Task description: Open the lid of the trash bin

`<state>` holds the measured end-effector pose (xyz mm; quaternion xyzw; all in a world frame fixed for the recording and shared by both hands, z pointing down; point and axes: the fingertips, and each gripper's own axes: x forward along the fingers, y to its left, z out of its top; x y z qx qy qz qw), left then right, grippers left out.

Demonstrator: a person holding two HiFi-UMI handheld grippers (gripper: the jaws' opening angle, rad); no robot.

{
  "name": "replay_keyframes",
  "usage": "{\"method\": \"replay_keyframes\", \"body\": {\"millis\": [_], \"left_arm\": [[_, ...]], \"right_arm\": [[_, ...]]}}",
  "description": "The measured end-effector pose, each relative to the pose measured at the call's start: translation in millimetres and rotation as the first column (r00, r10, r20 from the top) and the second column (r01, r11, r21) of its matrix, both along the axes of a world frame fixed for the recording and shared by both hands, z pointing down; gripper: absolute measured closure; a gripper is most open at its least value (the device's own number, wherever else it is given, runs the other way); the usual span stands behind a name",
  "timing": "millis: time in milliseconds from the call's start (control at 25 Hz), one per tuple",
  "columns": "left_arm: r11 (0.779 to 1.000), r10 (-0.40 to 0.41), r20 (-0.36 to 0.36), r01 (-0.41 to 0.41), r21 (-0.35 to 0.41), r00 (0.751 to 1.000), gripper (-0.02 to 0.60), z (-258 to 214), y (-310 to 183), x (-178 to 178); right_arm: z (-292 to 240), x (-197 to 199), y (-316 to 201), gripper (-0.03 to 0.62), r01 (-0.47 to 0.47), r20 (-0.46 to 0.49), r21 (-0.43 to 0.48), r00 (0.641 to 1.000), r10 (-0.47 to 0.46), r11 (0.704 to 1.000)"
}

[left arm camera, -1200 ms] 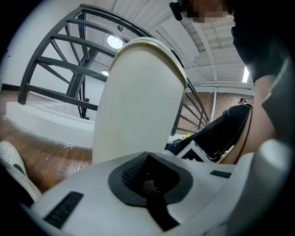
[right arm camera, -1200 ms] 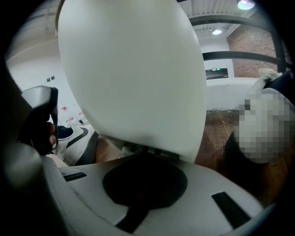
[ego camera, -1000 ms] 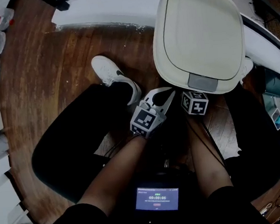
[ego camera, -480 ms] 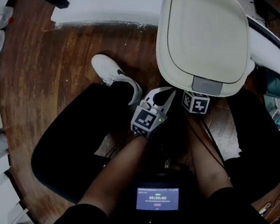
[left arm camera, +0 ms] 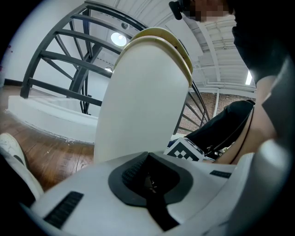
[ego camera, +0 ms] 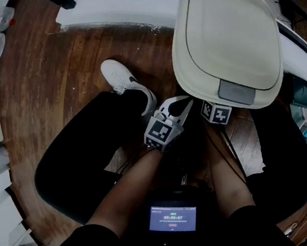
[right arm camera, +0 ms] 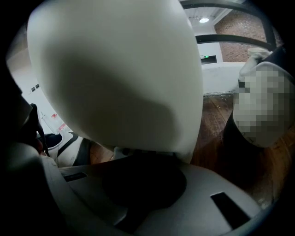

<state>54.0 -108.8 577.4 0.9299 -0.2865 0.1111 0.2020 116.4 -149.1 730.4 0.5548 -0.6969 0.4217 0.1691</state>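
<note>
Your R claw (right arm camera: 143, 161) is clenched w/ nothing between the jaws. Its tips are tucked under the front lip of the lid (ego camera: 226, 34), just below the grey latch (ego camera: 239, 91), so it looks set to act as a lifter, not a pincher. Your L claw (left arm camera: 150, 177) is also clenched and empty. It sits just beside the bin's front-left side, not touching as far as I can tell.

To do the lift well, I'd say:
- Keep the R tips seated deep under the lip and push up and away from you, following the arc of the hinge at the back.
- Don't pull straight up, since the tips could slip out from under the smooth rim.
- Keep the L claw near the trash bin (left arm camera: 138, 106), ready to steady the body if it tips or slides on the wood floor (ego camera: 56, 92).

No bench here. The bin stands on the floor between your knees, w/ its back by the white kerb (ego camera: 118, 10) under the railing (left arm camera: 64, 60).

The bin is tall, cream and glossy, w/ rounded corners. The lid is a domed slab w/ a recessed panel. A double rim shows at the top in the left gripper view, so the lid is prob. just cracked open, nowhere near fully up.
</note>
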Motion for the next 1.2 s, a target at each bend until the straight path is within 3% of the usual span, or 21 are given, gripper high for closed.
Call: {"method": "replay_keyframes", "body": {"millis": [600,760,1000,1200], "left_arm": [[1.000,-0.007,0.009,0.007,-0.003,1.000,0.543,2,-3,0],[1.000,-0.003,0.004,0.003,-0.002,1.000,0.543,2,-3,3],[1.000,-0.010,0.025,0.010,0.017,1.000,0.543,2,-5,2],[1.000,-0.014,0.023,0.014,0.015,1.000,0.543,-1,-7,0]], "right_arm": [[16,-2,4,0.588,0.014,-0.005,-0.032,1.000,-0.014,0.999],[23,-1,9,0.588,0.003,0.015,-0.080,1.000,-0.001,0.997],[3,1,-7,0.588,-0.005,-0.009,-0.030,1.000,0.005,1.000],[9,4,-3,0.588,-0.010,-0.025,-0.047,1.000,0.009,0.999]]}}
